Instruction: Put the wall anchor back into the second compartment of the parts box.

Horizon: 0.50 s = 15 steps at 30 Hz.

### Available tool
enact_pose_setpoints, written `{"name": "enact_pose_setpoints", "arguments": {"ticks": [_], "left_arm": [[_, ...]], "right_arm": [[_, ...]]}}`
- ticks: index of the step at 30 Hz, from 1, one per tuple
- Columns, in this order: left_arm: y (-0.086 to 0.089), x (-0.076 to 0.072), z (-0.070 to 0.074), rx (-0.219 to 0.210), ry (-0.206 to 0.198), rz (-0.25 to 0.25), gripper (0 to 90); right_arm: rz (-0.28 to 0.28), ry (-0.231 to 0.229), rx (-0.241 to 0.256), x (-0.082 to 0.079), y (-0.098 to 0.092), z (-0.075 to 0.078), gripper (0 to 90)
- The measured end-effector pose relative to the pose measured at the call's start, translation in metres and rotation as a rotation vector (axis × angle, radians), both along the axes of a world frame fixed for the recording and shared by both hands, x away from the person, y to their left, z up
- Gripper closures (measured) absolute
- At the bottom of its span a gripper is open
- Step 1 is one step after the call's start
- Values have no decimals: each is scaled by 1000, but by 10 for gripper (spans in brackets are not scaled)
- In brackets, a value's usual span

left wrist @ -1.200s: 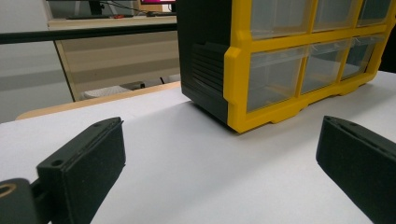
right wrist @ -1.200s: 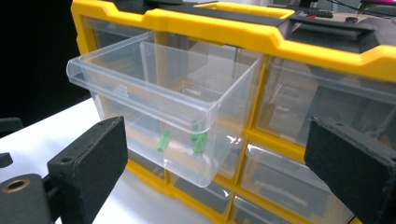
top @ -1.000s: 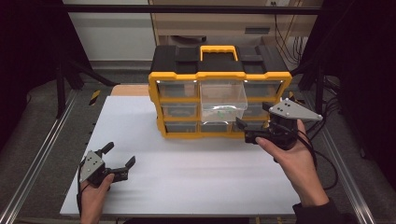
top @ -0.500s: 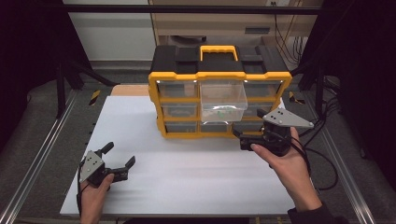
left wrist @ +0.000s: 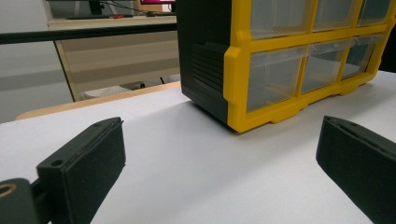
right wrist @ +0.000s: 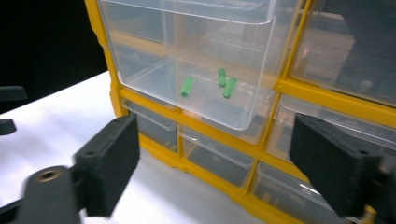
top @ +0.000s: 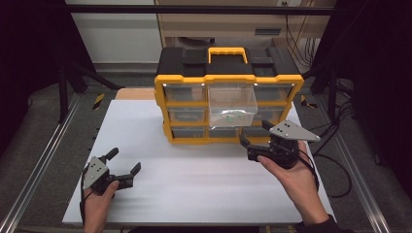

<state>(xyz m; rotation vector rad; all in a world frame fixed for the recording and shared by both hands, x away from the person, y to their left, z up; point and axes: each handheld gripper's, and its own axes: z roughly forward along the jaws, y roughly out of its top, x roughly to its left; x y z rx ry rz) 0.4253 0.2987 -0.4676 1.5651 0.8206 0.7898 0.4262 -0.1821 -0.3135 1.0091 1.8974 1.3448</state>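
A yellow and black drawer cabinet (top: pixel 228 77) stands at the back middle of the white board (top: pixel 194 194). Its top middle clear drawer (top: pixel 232 104) is pulled out, and three small green pieces (right wrist: pixel 187 86) lie on its floor. My right gripper (top: pixel 253 135) is open just in front of the cabinet's lower right, its jaws pointing left and nothing between them. In the right gripper view the right gripper (right wrist: pixel 219 163) looks up at the drawer (right wrist: pixel 187 70). My left gripper (top: pixel 125 161) rests open at the near left, far from the cabinet (left wrist: pixel 243 60); the left gripper (left wrist: pixel 219 158) holds nothing.
Metal rails (top: pixel 43 160) run along both sides of the board. Cables (top: pixel 335 145) trail on the right. A black bar (top: pixel 194 9) crosses overhead at the back. A wooden tabletop edge (left wrist: pixel 93 100) shows behind the board.
My right gripper has drawn back from the cabinet's right drawers, toward the near side and slightly left. The left gripper has not moved.
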Motion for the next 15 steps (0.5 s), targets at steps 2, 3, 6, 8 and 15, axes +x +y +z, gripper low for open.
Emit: {"name": "enact_pose_setpoints", "arguments": {"ticks": [2,3,6,8,15], "left_arm": [[0,0,0,0,0,0,11],[0,0,0,0,0,0,11],[0,0,0,0,0,0,11],[0,0,0,0,0,-1,11],[0,0,0,0,0,-1,11]], "right_arm": [[-2,2,-2,-1,0,0,255],[-1,0,-1,-1,0,-1,283],[3,3,-6,-3,0,0,336],[-1,3,-5,-4,0,0,372],[6,28,-17,-5,0,-1,485]]}}
